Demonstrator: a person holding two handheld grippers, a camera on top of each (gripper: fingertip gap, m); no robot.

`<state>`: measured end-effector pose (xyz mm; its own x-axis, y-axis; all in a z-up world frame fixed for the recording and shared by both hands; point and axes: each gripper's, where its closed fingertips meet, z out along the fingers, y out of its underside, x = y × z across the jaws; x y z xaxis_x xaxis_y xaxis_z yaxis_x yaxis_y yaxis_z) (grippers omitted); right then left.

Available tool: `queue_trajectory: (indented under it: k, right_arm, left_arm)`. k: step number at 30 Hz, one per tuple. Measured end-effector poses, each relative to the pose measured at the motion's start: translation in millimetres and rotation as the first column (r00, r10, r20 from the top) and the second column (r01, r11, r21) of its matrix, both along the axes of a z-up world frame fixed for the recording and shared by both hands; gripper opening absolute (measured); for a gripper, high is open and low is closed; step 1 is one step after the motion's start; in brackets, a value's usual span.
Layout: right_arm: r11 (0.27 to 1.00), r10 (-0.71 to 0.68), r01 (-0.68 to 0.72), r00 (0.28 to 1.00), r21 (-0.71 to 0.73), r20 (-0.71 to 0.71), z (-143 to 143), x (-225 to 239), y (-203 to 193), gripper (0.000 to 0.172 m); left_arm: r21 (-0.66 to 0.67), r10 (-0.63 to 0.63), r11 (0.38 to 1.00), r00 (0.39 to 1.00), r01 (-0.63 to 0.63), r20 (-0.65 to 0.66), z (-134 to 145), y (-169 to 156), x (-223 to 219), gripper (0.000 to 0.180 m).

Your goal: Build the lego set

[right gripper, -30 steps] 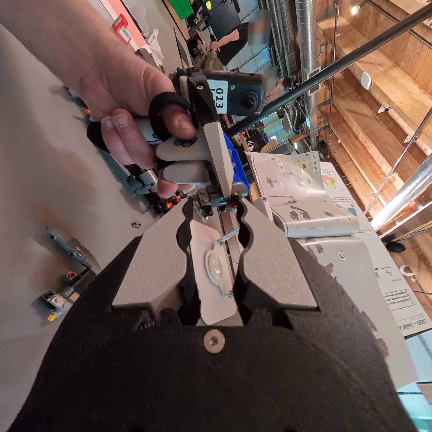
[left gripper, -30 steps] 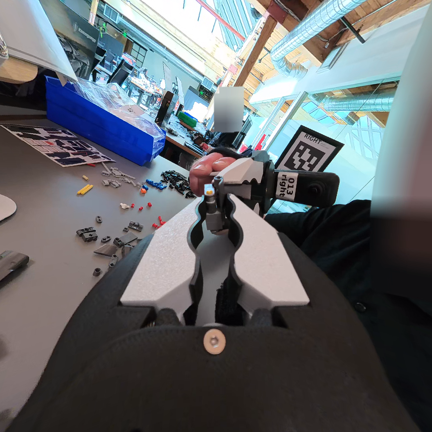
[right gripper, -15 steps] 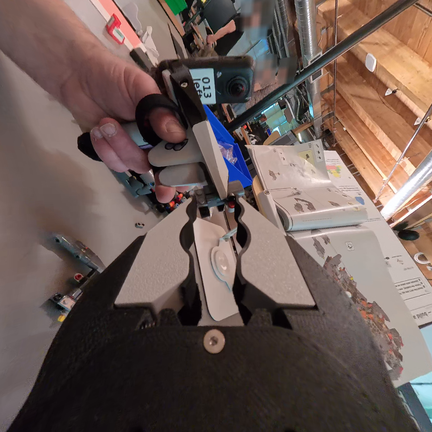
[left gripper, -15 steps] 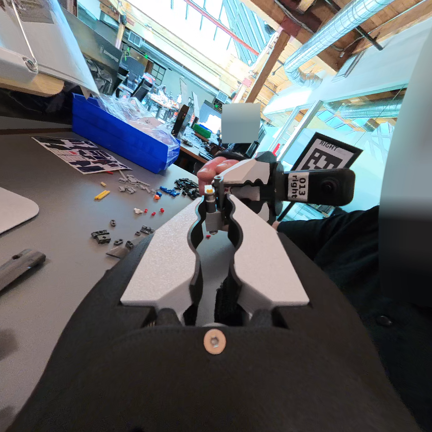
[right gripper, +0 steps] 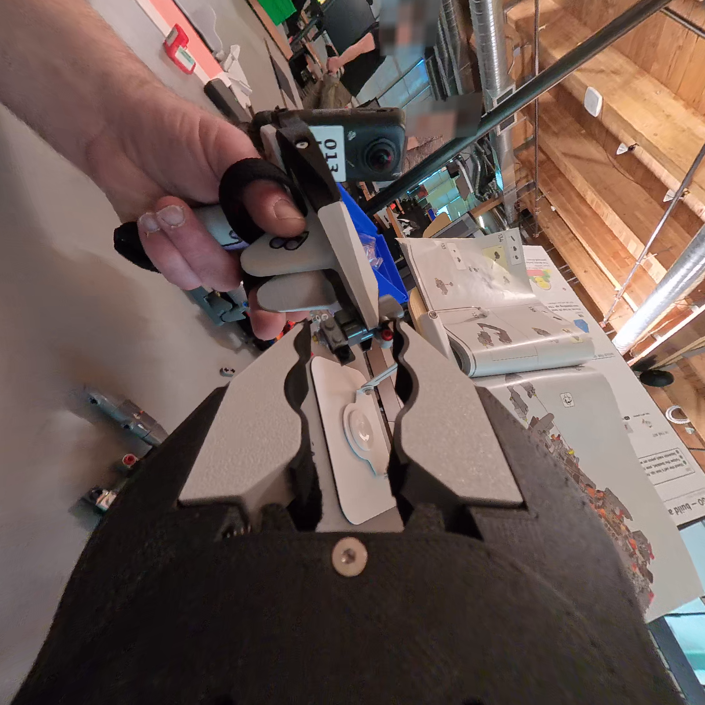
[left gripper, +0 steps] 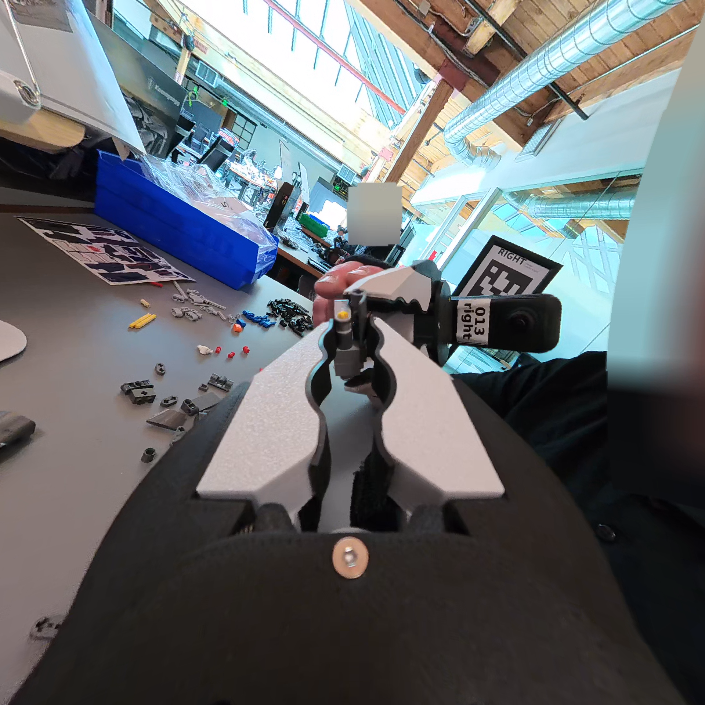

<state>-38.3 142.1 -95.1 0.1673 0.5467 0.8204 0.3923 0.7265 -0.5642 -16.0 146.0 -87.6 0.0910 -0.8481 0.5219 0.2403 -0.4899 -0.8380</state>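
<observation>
The grey bench (left gripper: 76, 438) carries the largest things: a blue bin (left gripper: 171, 225) of plastic bags at its far side, a sticker sheet (left gripper: 99, 250) before it, and, in the right wrist view, an open instruction booklet (right gripper: 507, 316) on a stand.

Loose small bricks (left gripper: 183, 400) lie scattered between them, grey, black, blue, red and yellow.

Above the bench, the left gripper (left gripper: 349, 345) has its fingers nearly closed on a small grey brick assembly (left gripper: 346, 354), pressing its sides. It is a slim grey stack with a yellow stud on top and a thin dark rod alongside.

The right gripper (right gripper: 353, 335) stands with its fingers apart, flanking the same assembly's dark grey and red-tipped end without pressing it.
</observation>
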Motion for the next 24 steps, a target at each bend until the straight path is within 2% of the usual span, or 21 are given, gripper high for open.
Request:
queue_trajectory:
  k: [5, 8, 24]
  right_arm:
    - [0.999, 0.008, -0.01, 0.998, 0.047, 0.056, -5, 1, -2, 0.049]
    - [0.998, -0.001, -0.003, 0.998, 0.069, 0.062, -5, 3, -1, 0.04]
    - [0.99, 0.001, -0.017, 0.993, 0.137, 0.121, -13, 8, -1, 0.038]
  left_arm:
    - [-0.003, -0.016, 1.0, 1.0, 0.016, -0.007, 0, -1, 1, 0.014]
    - [-0.009, -0.027, 1.0, 1.0, 0.026, -0.015, -3, -2, 2, 0.013]
    - [-0.012, -0.051, 0.999, 0.997, 0.05, -0.062, -14, -4, 8, 0.014]
